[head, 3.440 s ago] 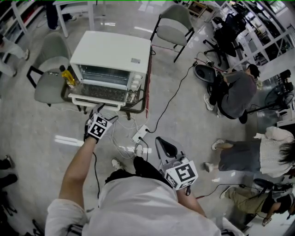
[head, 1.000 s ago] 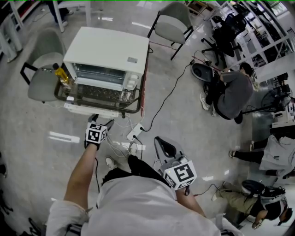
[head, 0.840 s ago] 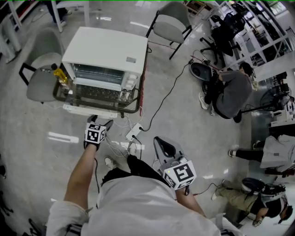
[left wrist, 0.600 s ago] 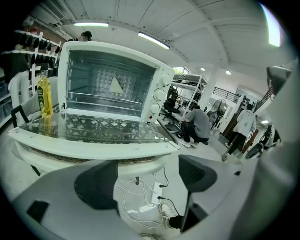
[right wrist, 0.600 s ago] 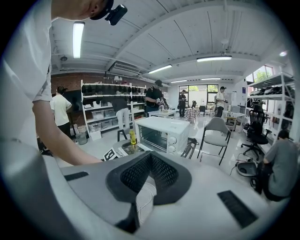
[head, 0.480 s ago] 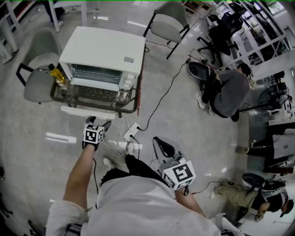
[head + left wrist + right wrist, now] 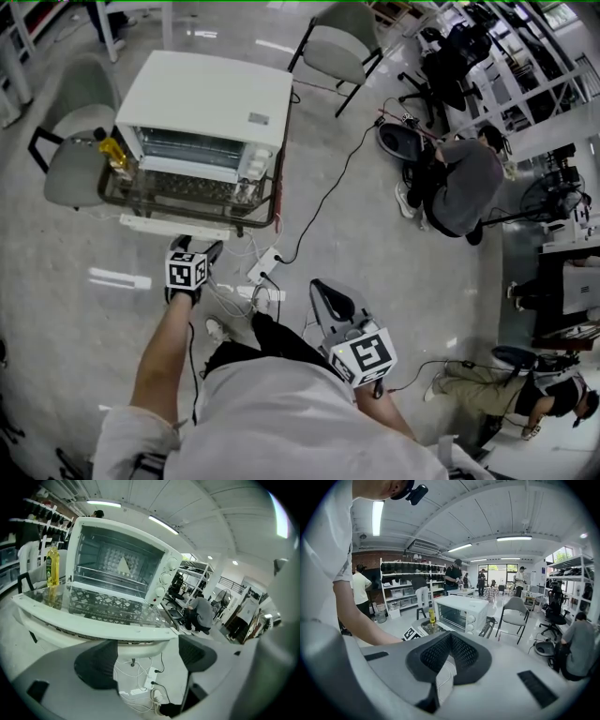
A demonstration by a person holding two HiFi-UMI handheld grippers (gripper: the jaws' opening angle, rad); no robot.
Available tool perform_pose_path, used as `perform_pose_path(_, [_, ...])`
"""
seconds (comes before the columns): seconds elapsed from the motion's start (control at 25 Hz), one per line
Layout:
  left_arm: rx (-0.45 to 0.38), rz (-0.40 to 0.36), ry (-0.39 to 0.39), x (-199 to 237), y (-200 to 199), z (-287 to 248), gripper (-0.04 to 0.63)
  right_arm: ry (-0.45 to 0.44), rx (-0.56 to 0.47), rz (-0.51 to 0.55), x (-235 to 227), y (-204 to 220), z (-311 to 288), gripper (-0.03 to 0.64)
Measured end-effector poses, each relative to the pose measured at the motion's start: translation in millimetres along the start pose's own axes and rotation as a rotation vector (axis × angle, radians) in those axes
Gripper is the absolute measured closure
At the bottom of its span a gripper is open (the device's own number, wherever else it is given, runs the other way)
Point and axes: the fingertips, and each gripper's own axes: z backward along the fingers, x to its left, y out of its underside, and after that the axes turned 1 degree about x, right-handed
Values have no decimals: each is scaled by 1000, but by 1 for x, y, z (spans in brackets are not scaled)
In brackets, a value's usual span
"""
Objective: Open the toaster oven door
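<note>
The white toaster oven [image 7: 211, 94] stands on a low glass-topped table [image 7: 275, 199]. Its glass door [image 7: 173, 187] hangs fully open, lying flat toward me, with the white handle bar [image 7: 173, 225] at its front edge. In the left gripper view the oven cavity [image 7: 117, 566] shows empty, and the handle [image 7: 89, 625] runs just above the jaws. My left gripper [image 7: 197, 247] [image 7: 147, 657] is open just in front of the handle, with nothing between its pads. My right gripper [image 7: 324, 292] [image 7: 450, 644] is shut and empty, held near my body.
A yellow bottle [image 7: 112, 150] [image 7: 52, 566] stands at the oven's left. A power strip [image 7: 262, 266] and loose white cables lie on the floor under my left gripper. Grey chairs [image 7: 67, 159] [image 7: 336, 47] flank the table. A person [image 7: 461, 183] crouches at the right.
The door lies open in every frame. My left gripper has drawn back a little from the handle. The right gripper has stayed put while the head view shifted.
</note>
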Motion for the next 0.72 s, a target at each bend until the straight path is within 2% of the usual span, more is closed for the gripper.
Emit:
perform_pose_path(0.12, [-17, 63, 8, 0, -1, -1, 198, 8, 2, -4, -2, 2, 4, 595])
perform_pose_path(0.72, [16, 53, -1, 6, 11, -9, 198, 34, 8, -24, -6, 13, 16, 595])
